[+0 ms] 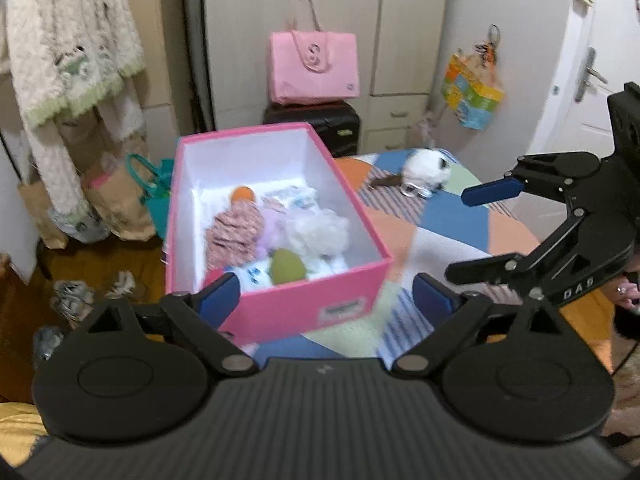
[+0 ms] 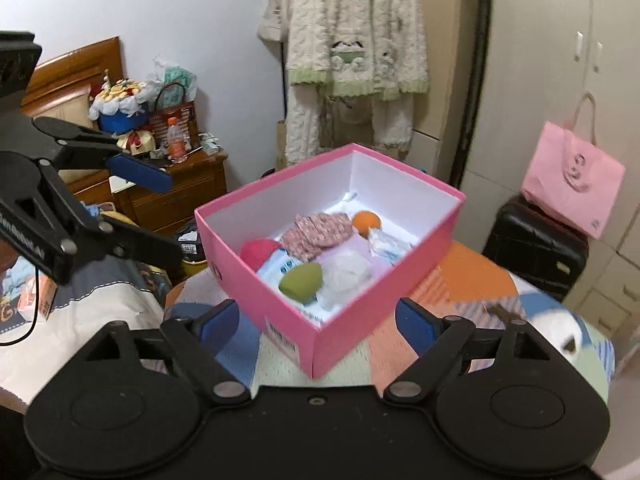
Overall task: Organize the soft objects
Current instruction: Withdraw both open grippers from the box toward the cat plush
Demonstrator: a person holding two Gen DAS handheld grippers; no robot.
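A pink box point(image 1: 304, 304) point(image 2: 360, 320) stands open on the patchwork table. Inside lie a green sponge point(image 1: 286, 266) point(image 2: 302, 282), an orange ball point(image 1: 242, 194) point(image 2: 366, 220), a patterned cloth point(image 1: 236, 232) point(image 2: 320, 234), a white puff point(image 1: 318, 228) point(image 2: 348, 270), tissue packs point(image 1: 296, 196) point(image 2: 386, 248) and a red soft item point(image 2: 258, 250). A white plush toy point(image 1: 426, 170) point(image 2: 560, 330) lies on the table outside the box. My left gripper point(image 1: 326, 298) point(image 2: 160, 216) is open and empty at the box's near side. My right gripper point(image 2: 318, 320) point(image 1: 460, 232) is open and empty beside the box.
The table's patchwork cloth point(image 1: 440, 240) runs to the right of the box. A pink bag point(image 1: 314, 68) point(image 2: 572, 184) sits on a black suitcase point(image 1: 320, 120) point(image 2: 536, 248). A fleece robe point(image 1: 68, 60) point(image 2: 356, 48) hangs behind. A wooden nightstand point(image 2: 176, 196) holds clutter. Paper bags point(image 1: 116, 204) stand on the floor.
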